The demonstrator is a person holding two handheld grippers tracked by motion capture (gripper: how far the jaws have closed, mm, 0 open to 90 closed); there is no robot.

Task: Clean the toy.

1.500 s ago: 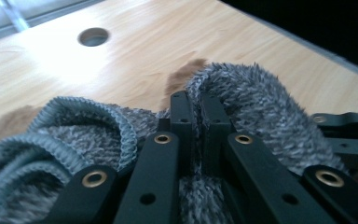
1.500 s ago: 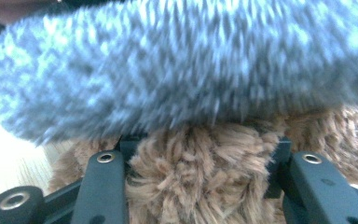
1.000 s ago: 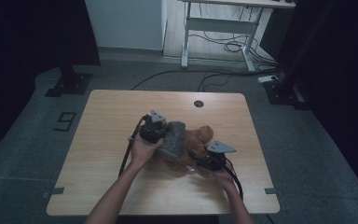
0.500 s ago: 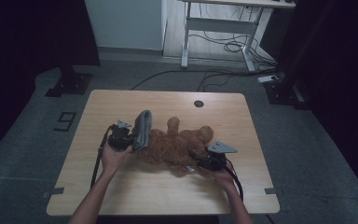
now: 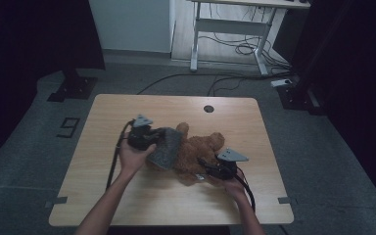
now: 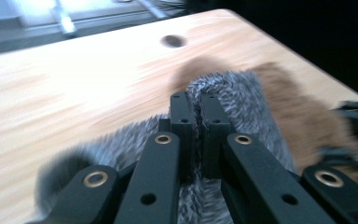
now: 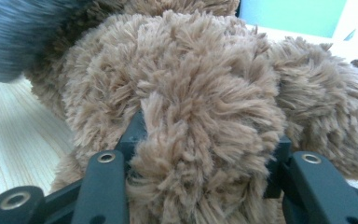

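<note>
From the high view I am seeing the teddy bear (image 5: 200, 152) lying near the middle of the table (image 5: 127, 105), a little to the right. My left gripper (image 5: 149, 139) is hovering at the bear's left side, carrying a grey fuzzy cloth (image 5: 166, 152) that is hanging down against the bear. My right gripper (image 5: 213, 169) is sitting at the bear's near right side, touching its fur.

In the left gripper view, the left gripper (image 6: 195, 112) is pinching the cloth (image 6: 242, 93): the jaws are standing almost together with a thin fold of grey fabric squeezed between them. The picture is blurring. The bear (image 6: 298, 116) is showing brown to the right, just beyond the cloth, and the table (image 6: 74, 79) is stretching away behind it.

In the right gripper view, the right gripper (image 7: 205, 144) is clamping a thick lump of the bear (image 7: 191, 79); the jaws are standing at a middling width with brown fur bulging out between and over them. The cloth (image 7: 14, 37) is showing as a grey blur at the upper left, lying against the bear. The table (image 7: 14, 140) is lying pale at the lower left.
</note>
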